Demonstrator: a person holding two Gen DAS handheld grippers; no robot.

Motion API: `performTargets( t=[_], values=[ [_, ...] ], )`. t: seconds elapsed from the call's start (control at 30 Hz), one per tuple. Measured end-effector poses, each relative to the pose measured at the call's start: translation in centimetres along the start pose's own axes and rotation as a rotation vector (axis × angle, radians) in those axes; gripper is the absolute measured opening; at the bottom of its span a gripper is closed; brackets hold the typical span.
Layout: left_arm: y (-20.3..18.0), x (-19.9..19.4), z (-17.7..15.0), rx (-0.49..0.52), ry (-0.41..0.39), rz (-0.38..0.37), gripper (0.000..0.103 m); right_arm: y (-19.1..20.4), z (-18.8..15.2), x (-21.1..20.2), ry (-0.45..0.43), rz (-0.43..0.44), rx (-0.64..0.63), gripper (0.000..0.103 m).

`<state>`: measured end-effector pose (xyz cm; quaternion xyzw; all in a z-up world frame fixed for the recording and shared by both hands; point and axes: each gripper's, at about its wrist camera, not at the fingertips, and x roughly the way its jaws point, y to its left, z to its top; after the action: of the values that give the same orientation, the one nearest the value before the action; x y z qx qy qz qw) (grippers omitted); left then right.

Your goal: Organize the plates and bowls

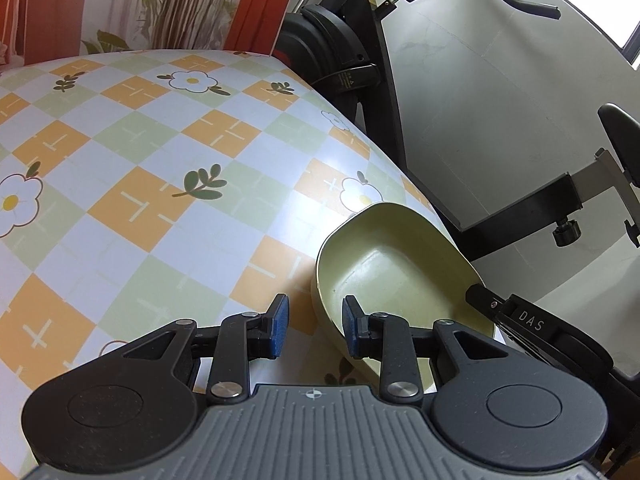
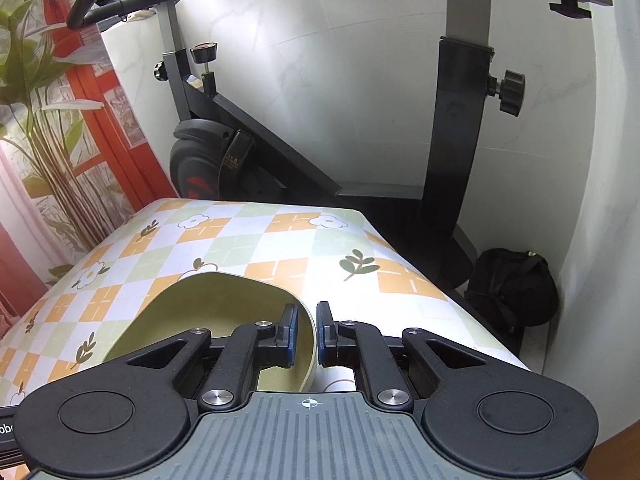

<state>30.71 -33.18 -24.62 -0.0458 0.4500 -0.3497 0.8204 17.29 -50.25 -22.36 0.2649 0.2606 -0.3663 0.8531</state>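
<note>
My right gripper [image 2: 307, 334] pinches the wall of the pale green bowl [image 2: 224, 300], low centre of frame, tilted over the checked surface [image 2: 280, 248]. My left gripper [image 1: 316, 326] hangs empty, half-spread, beside its rim. I'd keep the pinch firm and level it before setting down.

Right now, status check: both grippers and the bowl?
Right gripper fingers straddle the pale green bowl rim, narrow gap. Left gripper open beside the bowl, empty. Checked tablecloth ahead, nothing blocking.
</note>
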Motion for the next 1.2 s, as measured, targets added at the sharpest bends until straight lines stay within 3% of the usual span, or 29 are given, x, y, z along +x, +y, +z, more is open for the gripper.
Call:
performTargets(
  t=[0.13,0.63,0.97,1.2],
  values=[
    [-0.1,0.1,-0.1,0.016,0.005,-0.02,0.019,0.0,0.0,0.1,0.005,0.009,0.003,0.007],
    [0.5,-3.2,0.1,0.003,-0.045,0.002,0.019,2.2,0.5,-1.6,-0.007,0.064,-0.032,0.007],
    [3.4,-9.2,0.4,-0.059,-0.136,0.005,0.019,7.4,1.5,-5.1,-0.034,0.157,-0.099,0.007],
    [6.5,-15.4,1.2,-0.107,-0.223,0.05,0.019,13.9,1.2,-8.6,-0.061,0.243,-0.181,0.007]
  ],
)
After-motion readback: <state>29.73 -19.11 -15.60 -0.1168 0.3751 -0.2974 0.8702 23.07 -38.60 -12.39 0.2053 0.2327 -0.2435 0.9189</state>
